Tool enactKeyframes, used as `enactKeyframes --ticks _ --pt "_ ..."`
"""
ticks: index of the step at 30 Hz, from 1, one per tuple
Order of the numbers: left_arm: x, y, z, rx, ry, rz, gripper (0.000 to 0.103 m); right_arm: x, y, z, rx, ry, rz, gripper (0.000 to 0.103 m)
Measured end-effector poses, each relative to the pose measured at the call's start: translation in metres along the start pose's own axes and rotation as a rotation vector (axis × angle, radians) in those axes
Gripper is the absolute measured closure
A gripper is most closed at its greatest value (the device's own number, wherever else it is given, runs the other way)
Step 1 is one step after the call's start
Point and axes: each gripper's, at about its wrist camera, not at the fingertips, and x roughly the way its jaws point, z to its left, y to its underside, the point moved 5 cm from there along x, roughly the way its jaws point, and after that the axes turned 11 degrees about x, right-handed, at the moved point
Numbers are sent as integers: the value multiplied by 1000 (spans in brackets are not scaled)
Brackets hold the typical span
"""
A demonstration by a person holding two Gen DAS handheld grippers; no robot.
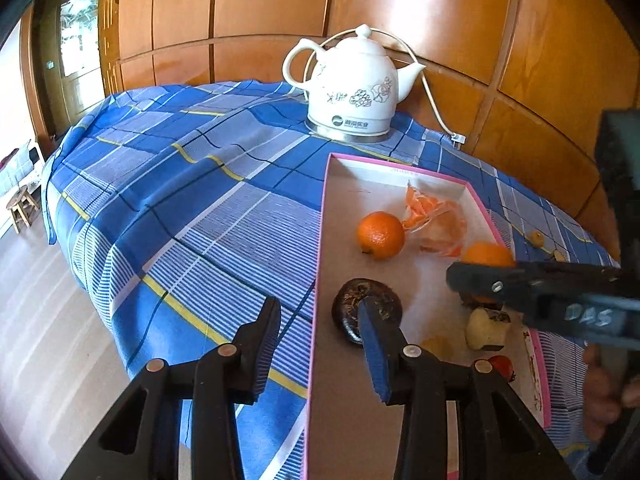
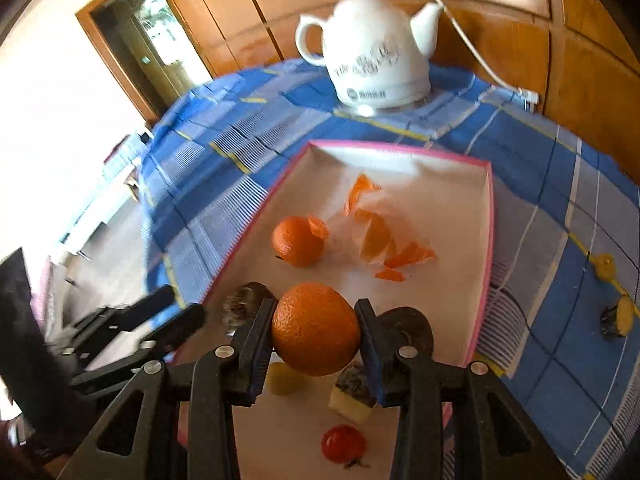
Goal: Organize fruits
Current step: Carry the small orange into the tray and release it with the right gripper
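A pink-rimmed shallow box [image 1: 325,216] [image 2: 486,240] lies on the blue checked cloth. In it are a whole orange [image 1: 380,235] [image 2: 298,241], orange peel and segments [image 1: 434,220] [image 2: 380,236], a dark round fruit [image 1: 352,300], a pale cut piece [image 1: 486,328] [image 2: 352,396] and a small red fruit [image 2: 343,442]. My right gripper [image 2: 316,330] is shut on a second orange [image 2: 316,328] [image 1: 486,254] and holds it above the box. My left gripper [image 1: 320,316] is open over the box's left rim, empty, with one finger by the dark fruit.
A white ceramic kettle [image 1: 354,88] [image 2: 378,46] with a cord stands at the back of the table. Small fruit scraps [image 2: 618,316] lie on the cloth right of the box. Wooden panels close the back. The table edge drops to the floor at the left.
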Motion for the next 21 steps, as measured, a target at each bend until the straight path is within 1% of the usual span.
enactKeyframes --ticks 1,4,7,11,15,21 --pt "0 0 1 -2 0 1 62 4 1 -2 6 12 8 61" --pt "2 1 2 -7 0 2 62 1 3 -5 27 -1 2 60" --pt "1 0 1 -6 1 -1 62 -14 1 -7 36 -16 -41 60" --pt "-2 -1 -2 3 6 -8 62 -36 -1 -20 72 -12 -100 60" --pt "-6 -2 -9 13 23 -16 62 -58 4 -43 105 28 -147 60" --pt "-11 -3 -24 54 43 -24 62 -80 18 -85 152 102 -157 60"
